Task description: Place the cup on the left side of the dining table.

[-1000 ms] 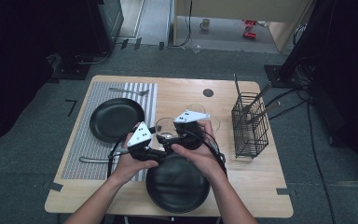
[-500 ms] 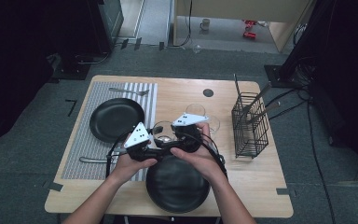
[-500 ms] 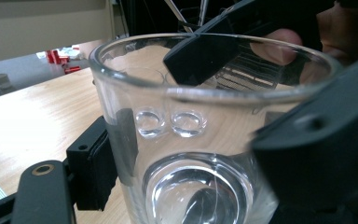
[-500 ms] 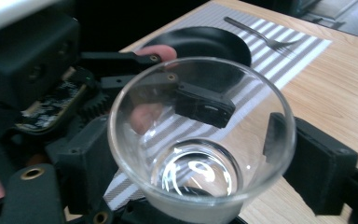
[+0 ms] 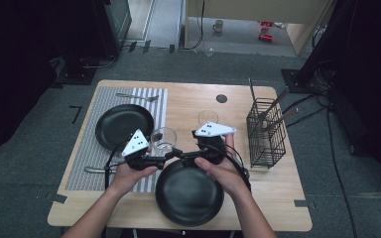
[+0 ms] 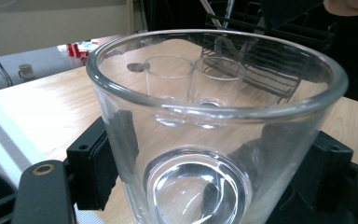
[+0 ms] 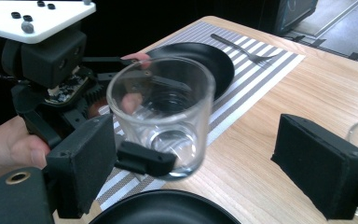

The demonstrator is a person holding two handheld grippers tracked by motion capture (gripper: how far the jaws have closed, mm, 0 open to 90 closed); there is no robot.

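Observation:
A clear drinking glass hangs just above the table's middle, and my left gripper is shut on its lower part. In the left gripper view both black pads press the glass from either side; these jaws have just been closing on it. My right gripper faces it from the right with its jaws apart. They have just been opening, and the glass stands ahead of them, untouched by the right gripper's pads.
A black plate lies at the front under both hands, another black plate on the striped placemat. A fork lies at the mat's far end. A second glass and a wire rack stand to the right.
The left gripper has closed on the glass and shifted a little to the left with it. The right gripper has stayed in place while its jaws widened.

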